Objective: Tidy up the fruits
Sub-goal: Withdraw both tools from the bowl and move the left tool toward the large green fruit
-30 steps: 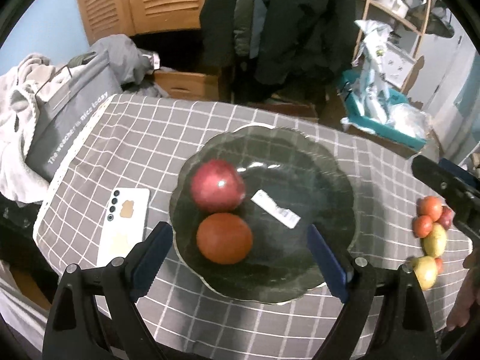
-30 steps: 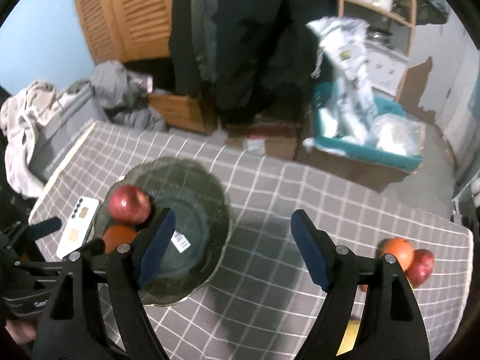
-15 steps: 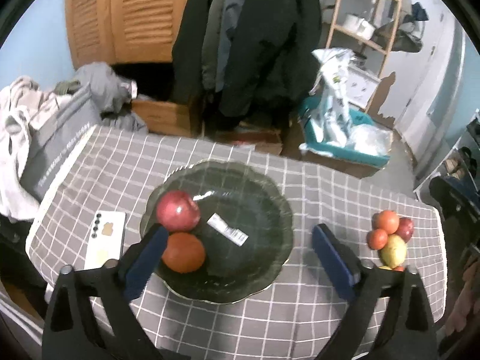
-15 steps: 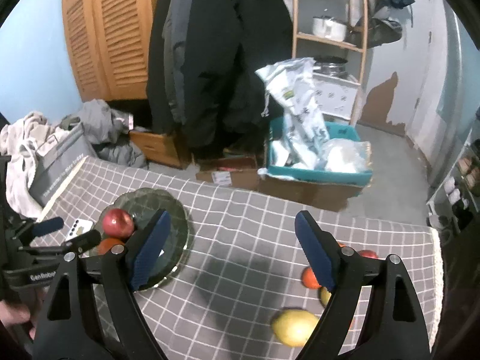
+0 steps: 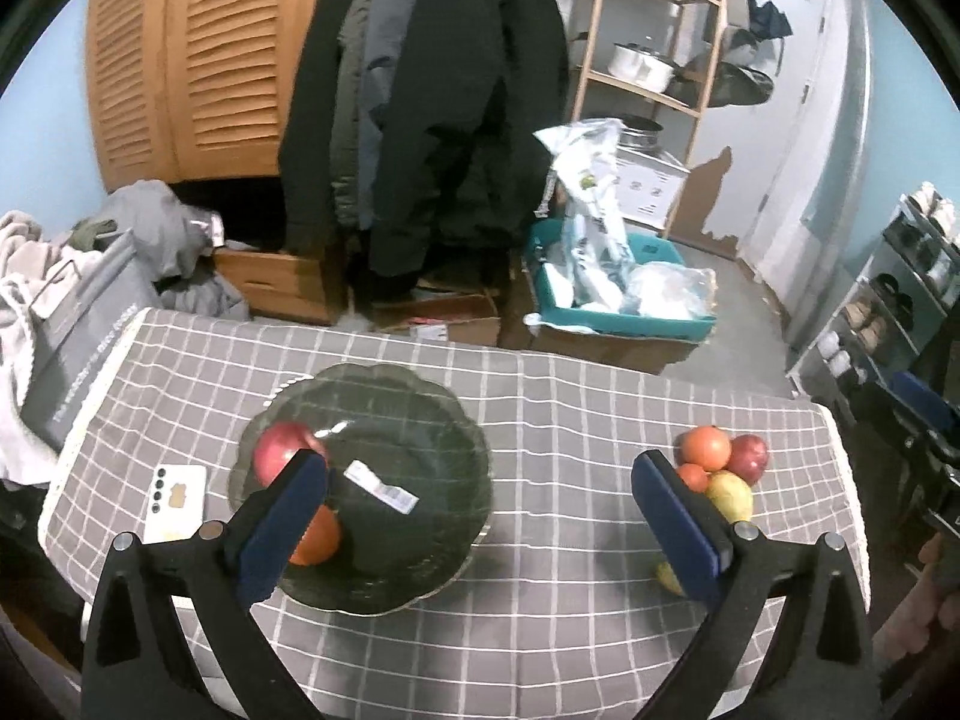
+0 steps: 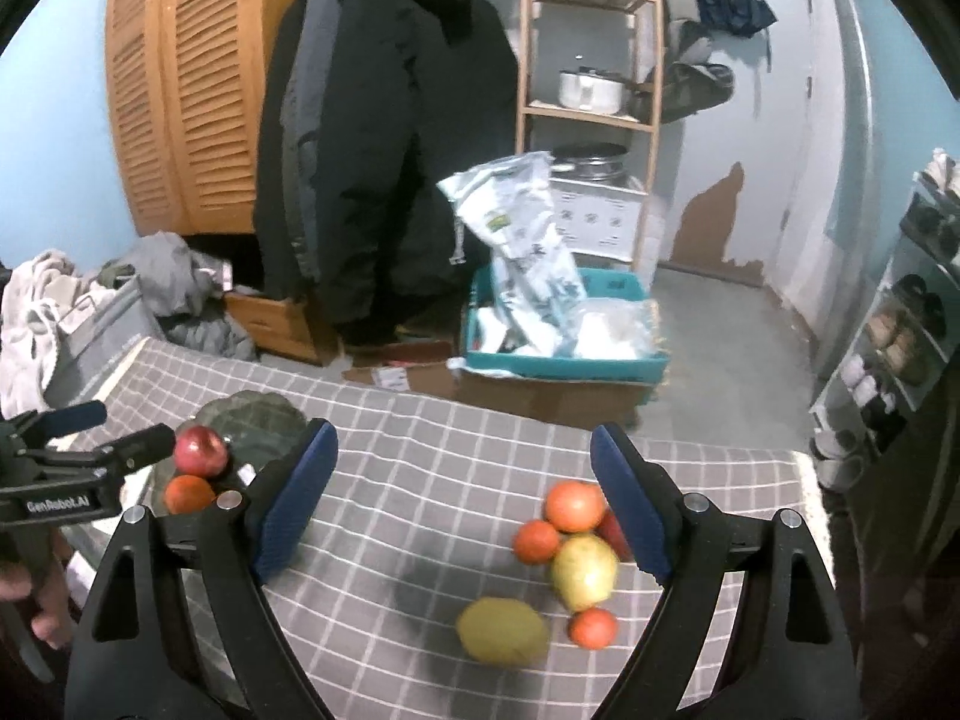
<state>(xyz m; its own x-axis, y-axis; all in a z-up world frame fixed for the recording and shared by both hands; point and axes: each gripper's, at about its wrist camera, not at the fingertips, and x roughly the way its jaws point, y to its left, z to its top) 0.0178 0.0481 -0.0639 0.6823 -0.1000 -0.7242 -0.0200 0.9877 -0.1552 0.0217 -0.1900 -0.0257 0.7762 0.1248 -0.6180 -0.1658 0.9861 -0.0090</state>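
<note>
Both grippers, left gripper (image 5: 480, 498) and right gripper (image 6: 465, 495), spread wide, empty; 2 fruits sit on dark plate (image 5: 432, 414).

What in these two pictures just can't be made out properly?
- Orange fruit on the glass plate, left view: half hidden by the left gripper's finger.
- Red apple, right view: mostly behind the right gripper's finger.
- Plate's label: print too small.

Black claw (image 5: 474, 507) frames, blue pads (silver screws).
</note>
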